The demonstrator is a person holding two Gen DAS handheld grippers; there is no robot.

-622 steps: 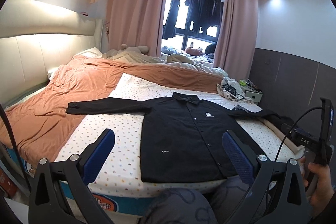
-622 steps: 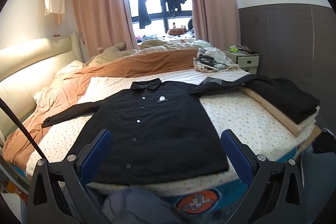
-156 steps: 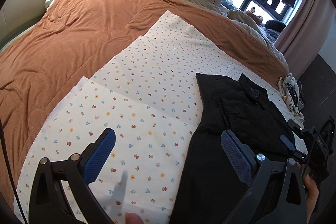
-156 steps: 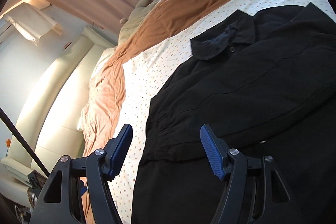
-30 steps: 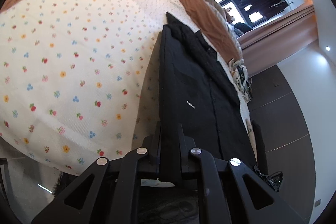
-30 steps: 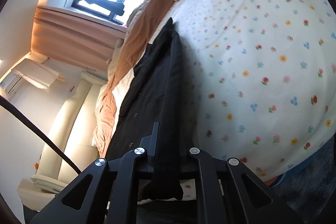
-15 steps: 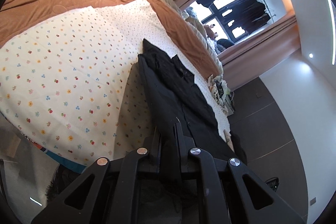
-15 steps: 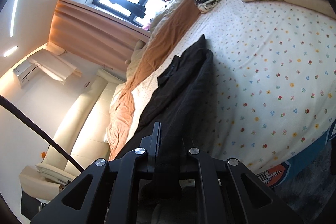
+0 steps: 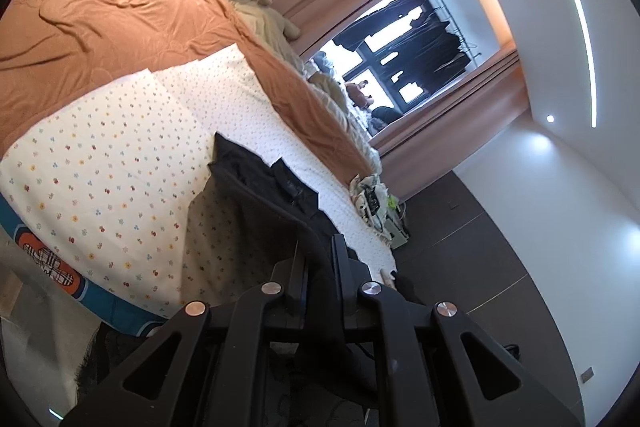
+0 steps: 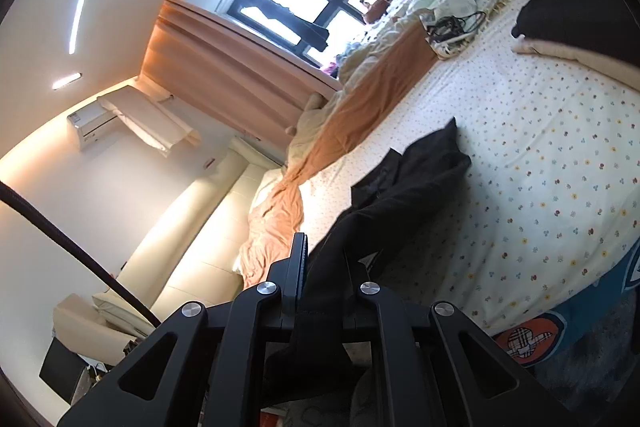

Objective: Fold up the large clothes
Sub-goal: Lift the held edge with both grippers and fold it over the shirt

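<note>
Since one second ago both tongs have risen, and the near end of the shirt (image 9: 256, 183) has come up off the bed (image 9: 100, 163) with them; the far end with the collar stays on the flowered sheet.

Left side: the left tongs (image 9: 318, 259) are pressed together on a fold of black cloth at the shirt's lower edge. The pinch sits at the hem so that, in judgement, the lower half can be carried over toward the collar. The tongs point slightly below level, and the view is rolled, with the orange blanket (image 9: 100, 11) at upper left.

Right side: the right tongs (image 10: 322, 267) are likewise pinching the shirt (image 10: 416, 171) at the matching edge, which keeps the hem taut and straight between the two grips. These tongs also point a little below level, rolled the opposite way.

A stack of folded clothes (image 10: 576, 27) lies at the right edge of the bed, well apart from the shirt.

Probable next step: carry both grips forward together and lay the hem near the collar.
</note>
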